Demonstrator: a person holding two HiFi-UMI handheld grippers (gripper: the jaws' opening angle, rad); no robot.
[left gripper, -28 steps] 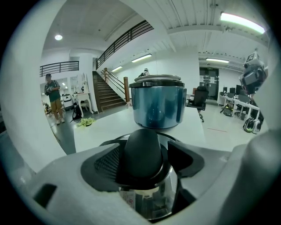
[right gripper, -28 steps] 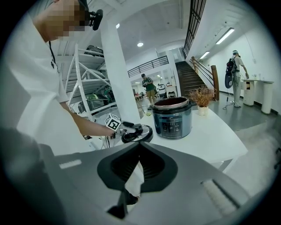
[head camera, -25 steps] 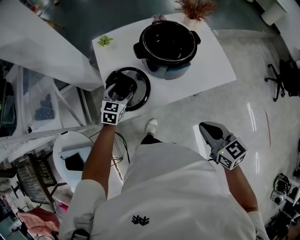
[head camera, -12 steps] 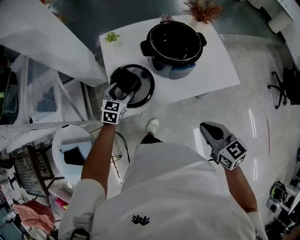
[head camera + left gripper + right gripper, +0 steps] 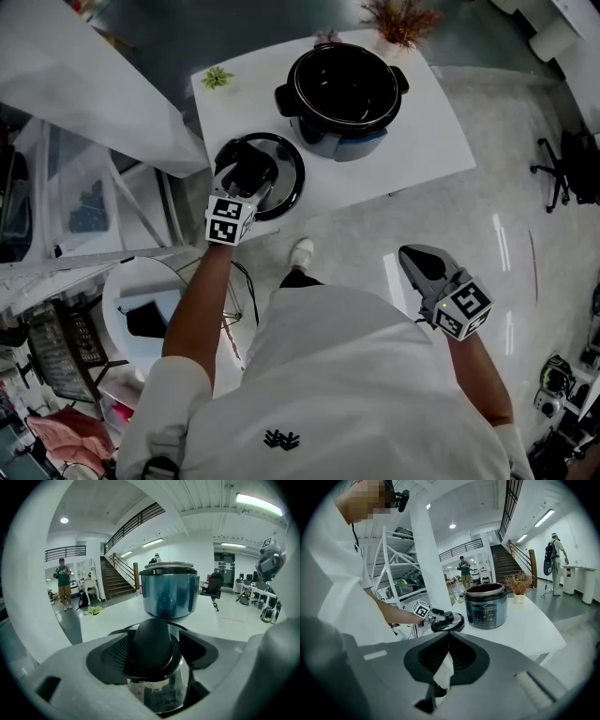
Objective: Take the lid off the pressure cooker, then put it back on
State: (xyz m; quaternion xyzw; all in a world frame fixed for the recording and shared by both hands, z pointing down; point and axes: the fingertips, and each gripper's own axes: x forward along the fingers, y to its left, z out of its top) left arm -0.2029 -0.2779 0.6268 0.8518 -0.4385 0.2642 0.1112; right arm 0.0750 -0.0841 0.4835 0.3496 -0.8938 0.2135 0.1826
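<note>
Standing open toward the far side of the table [image 5: 427, 131], the pot [image 5: 342, 89] shows only its dark inner bowl under a bright rim. The lid [image 5: 286, 183] lies flat on the table's near left corner, beside the pot and apart from it. The left gripper [image 5: 246, 176] reaches over the lid from the near edge. In the left gripper view, its ribbed pads [image 5: 114, 654] close on either side of the black knob [image 5: 152, 641], which fills the space between them, with the glass of the lid below and the pot straight ahead. The right gripper [image 5: 424, 266] hangs off the table, over the floor by the person's side, its jaws pressed together on nothing.
</note>
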